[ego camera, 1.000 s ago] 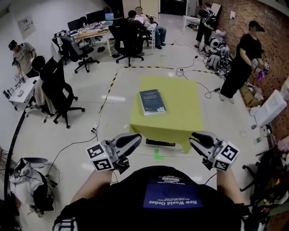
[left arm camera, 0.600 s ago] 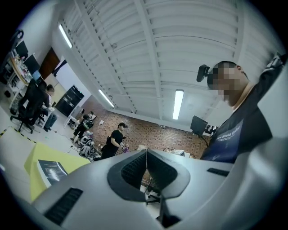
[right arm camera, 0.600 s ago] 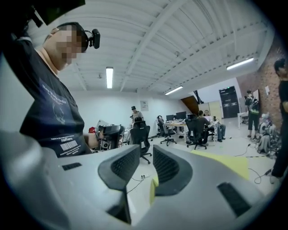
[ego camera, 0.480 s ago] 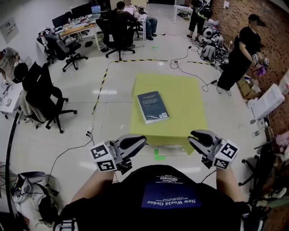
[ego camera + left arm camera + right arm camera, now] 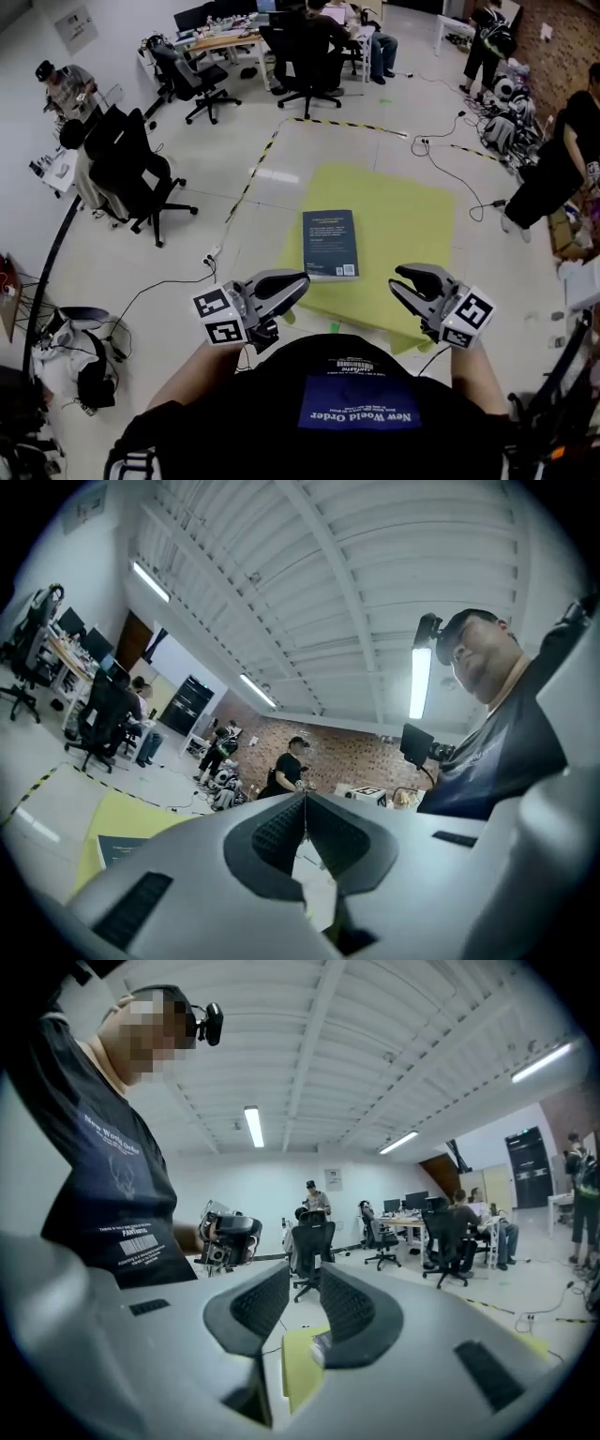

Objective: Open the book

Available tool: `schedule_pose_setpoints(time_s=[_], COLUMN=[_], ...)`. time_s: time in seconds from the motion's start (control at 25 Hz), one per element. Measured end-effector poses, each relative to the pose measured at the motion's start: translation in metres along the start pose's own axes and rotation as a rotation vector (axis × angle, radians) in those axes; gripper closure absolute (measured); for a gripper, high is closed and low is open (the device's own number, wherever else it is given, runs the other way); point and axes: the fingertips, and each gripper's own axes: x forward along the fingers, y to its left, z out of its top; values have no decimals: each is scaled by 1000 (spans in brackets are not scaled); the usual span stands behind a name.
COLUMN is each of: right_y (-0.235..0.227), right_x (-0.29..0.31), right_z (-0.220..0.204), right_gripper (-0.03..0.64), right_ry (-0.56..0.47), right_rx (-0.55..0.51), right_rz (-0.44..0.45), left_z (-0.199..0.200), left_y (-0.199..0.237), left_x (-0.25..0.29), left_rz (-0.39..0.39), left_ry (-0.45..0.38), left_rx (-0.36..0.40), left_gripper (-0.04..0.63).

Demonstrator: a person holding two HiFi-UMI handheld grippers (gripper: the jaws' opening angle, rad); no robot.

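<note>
Closer to both grippers than a second ago, the yellow-draped table (image 5: 403, 225) is now seen just ahead of their tips in the head view. On its cloth a closed book (image 5: 330, 244) is laid flat, rectangular, with a dark blue-grey cover and a pale code patch at one near corner. The left gripper (image 5: 298, 281) is held just short of the book's near edge, the right gripper (image 5: 401, 278) over the table's near edge, apart from the book. Each is seen to carry a cube of black-and-white square markers.

In the left gripper view, smooth grey jaws with dark ribbed pads are seen pressed together at the tips, with nothing pinched. The book and yellow cloth are shown low at the left, under a brick wall and ceiling strip lights that the head view leaves out.

In the right gripper view, the jaws are held slightly spread and empty. A corner of yellow cloth is seen through the gap, with the left gripper beyond.
</note>
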Motion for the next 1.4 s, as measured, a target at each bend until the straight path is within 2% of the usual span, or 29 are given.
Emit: schedule_pose_setpoints(time_s=[0.12, 0.36, 0.48, 0.68, 0.84, 0.96, 1.12, 1.28, 1.4], right_y=[-34, -63, -73, -67, -57, -55, -43, -39, -31], right_x=[2, 27, 48, 90, 122, 151, 197, 239, 258], right_z=[2, -15, -27, -29, -43, -76, -155, -232, -267], right_gripper=[541, 517, 502, 467, 442, 418, 385, 362, 353], right_ry=[-1, 28, 66, 155, 251, 367, 503, 591, 638], right_rx=[-10, -3, -10, -70, -142, -168, -217, -391, -488], right_rz=[51, 90, 62, 19, 29, 73, 170, 223, 244], left_z=[2, -15, -20, -4, -5, -20, -66, -109, -143], left_y=[9, 40, 69, 107, 136, 154, 173, 192, 199], left_x=[27, 46, 46, 38, 22, 13, -2, -15, -28], left_rz=[56, 93, 66, -12, -5, 24, 76, 100, 120], left_ry=[2, 55, 61, 74, 94, 109, 140, 116, 140], left_rx=[-10, -69, -94, -53, -41, -69, -151, -251, -273], left_gripper=[589, 589, 589, 589, 589, 589, 589, 589, 589])
